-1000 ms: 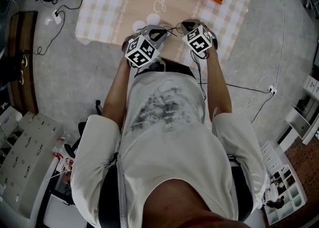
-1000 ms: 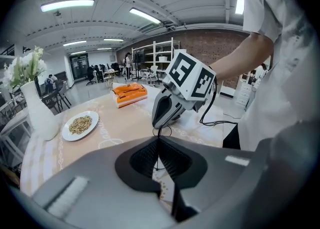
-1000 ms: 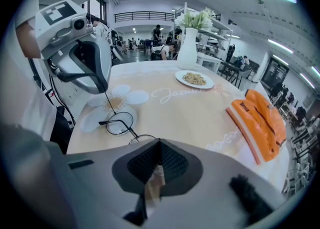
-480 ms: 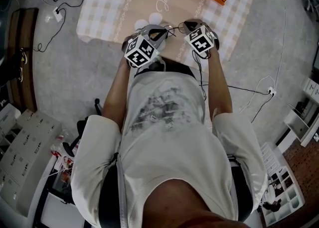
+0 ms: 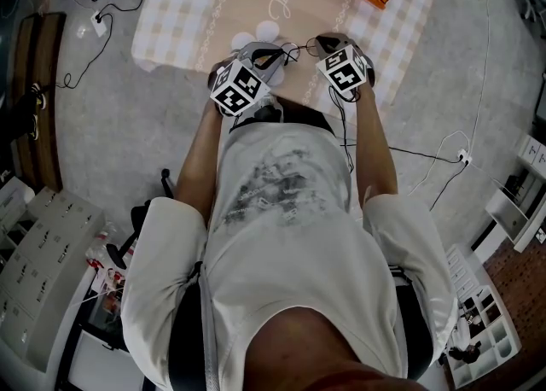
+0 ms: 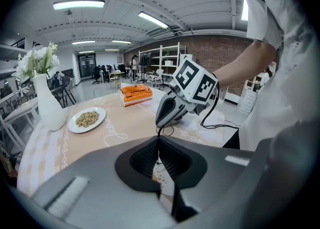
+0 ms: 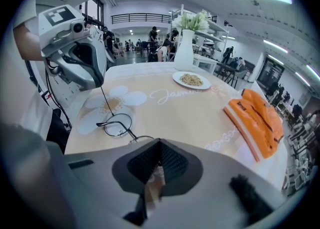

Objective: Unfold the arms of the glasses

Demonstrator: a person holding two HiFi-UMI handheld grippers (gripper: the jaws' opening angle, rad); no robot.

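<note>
Thin black round-lens glasses (image 7: pixel 118 124) hang just above the table's near edge between my two grippers; in the head view the glasses (image 5: pixel 294 48) are tiny. My left gripper (image 6: pixel 159 149) is shut on the end of one thin arm (image 7: pixel 102 102), which runs straight from the lens up to the left gripper (image 7: pixel 98 84). My right gripper (image 7: pixel 157 160) is shut on the other side of the frame, and its body hides most of the second lens (image 7: pixel 141 139). In the left gripper view the right gripper (image 6: pixel 160 124) pinches the frame.
A plate of grains (image 7: pixel 192 79) and a white vase with flowers (image 7: pixel 185 48) stand at the table's far side. An orange pack (image 7: pixel 255 120) lies to the right. The checked cloth (image 5: pixel 179 14) hangs over the table's edges. Cables lie on the floor (image 5: pixel 102 125).
</note>
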